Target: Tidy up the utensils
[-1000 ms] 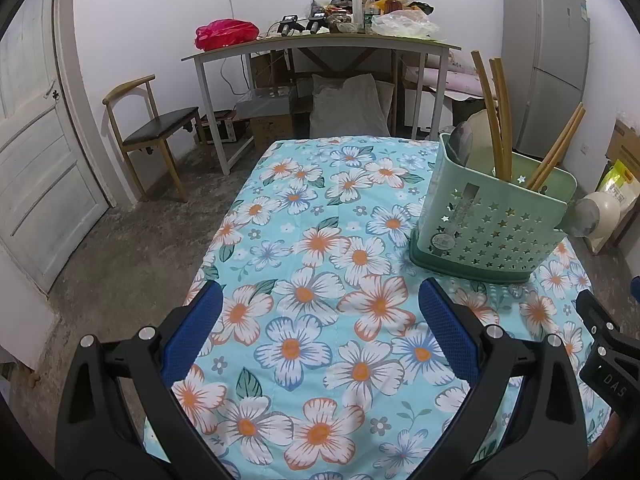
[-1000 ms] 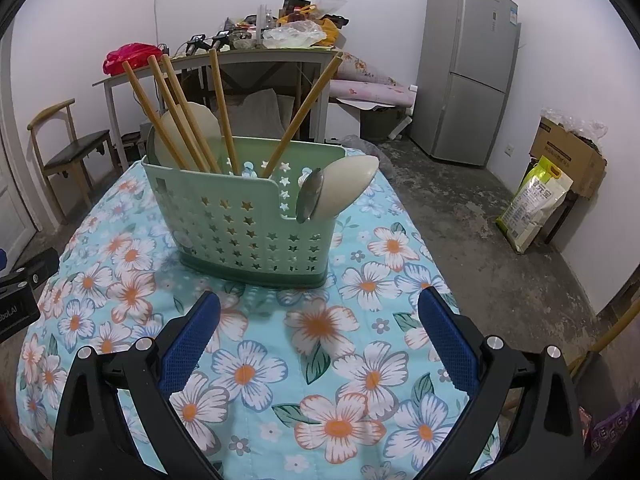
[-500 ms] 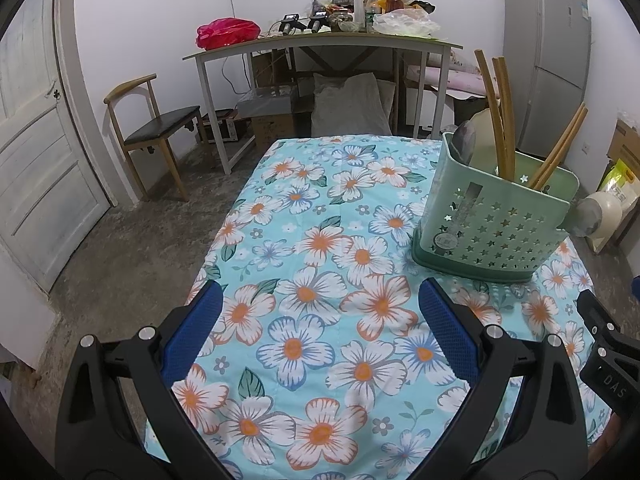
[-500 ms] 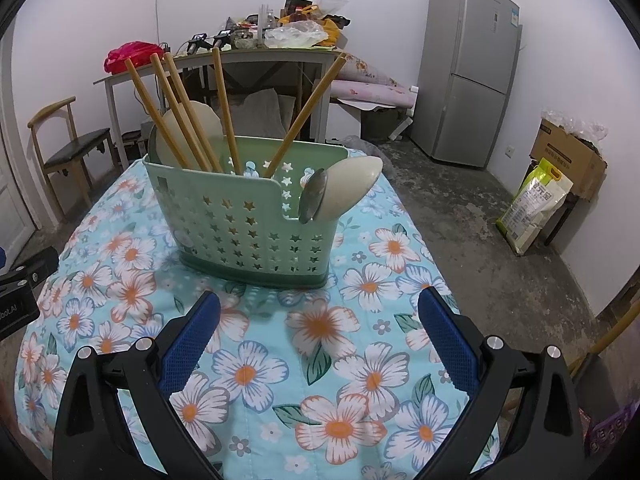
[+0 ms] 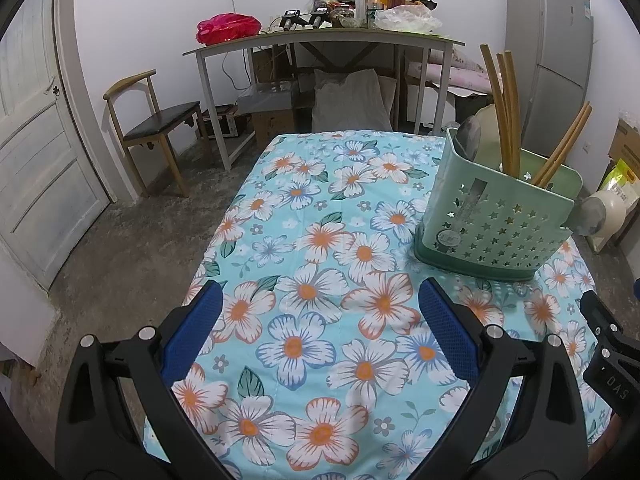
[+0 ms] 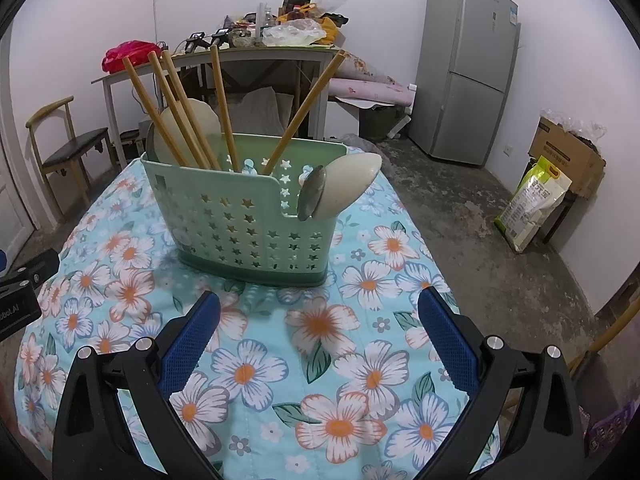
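A pale green utensil basket [image 6: 244,220] [image 5: 492,220] with star-shaped holes stands on the floral tablecloth [image 6: 320,360]. Several wooden chopsticks [image 6: 180,112] [image 5: 506,112] lean upright inside it. A cream ladle and a metal spoon [image 6: 316,196] poke out at its right end, and another cream ladle [image 6: 200,124] rises at its left end. My right gripper [image 6: 318,336] hovers open just in front of the basket, holding nothing. My left gripper [image 5: 318,336] is open over bare cloth, left of the basket.
Beyond the table stand a cluttered grey desk [image 5: 320,40], a wooden chair [image 5: 160,120] and a grey fridge [image 6: 468,68]. A white door [image 5: 36,140] is at the left. A cardboard box and a sack [image 6: 536,200] sit on the floor right.
Both views have shifted only slightly; the basket sits a little farther right in the left wrist view. Both grippers stay open and empty.
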Demonstrator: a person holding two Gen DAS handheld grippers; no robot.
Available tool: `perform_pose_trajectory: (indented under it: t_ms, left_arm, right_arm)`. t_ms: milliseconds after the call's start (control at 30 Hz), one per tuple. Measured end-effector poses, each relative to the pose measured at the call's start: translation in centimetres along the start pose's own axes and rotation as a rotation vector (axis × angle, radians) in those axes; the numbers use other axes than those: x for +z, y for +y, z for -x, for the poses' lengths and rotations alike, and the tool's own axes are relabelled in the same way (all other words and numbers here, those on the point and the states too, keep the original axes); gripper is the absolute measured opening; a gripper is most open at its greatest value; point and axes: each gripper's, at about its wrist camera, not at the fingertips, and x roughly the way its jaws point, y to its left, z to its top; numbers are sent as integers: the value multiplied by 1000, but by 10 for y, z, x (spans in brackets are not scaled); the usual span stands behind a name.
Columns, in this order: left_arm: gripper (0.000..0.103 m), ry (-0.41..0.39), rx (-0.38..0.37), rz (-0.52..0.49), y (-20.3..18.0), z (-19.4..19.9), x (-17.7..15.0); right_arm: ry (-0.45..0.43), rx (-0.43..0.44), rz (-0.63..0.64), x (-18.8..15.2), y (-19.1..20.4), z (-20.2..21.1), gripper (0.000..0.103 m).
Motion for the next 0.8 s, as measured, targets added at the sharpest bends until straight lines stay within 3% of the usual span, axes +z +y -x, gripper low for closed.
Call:
perform_pose_trajectory:
  t_ms: [800]
  left_arm:
    - [95,2,-1,0,-1,1,2]
  right_arm:
    - [7,-4,-3,-2,0,-2,96]
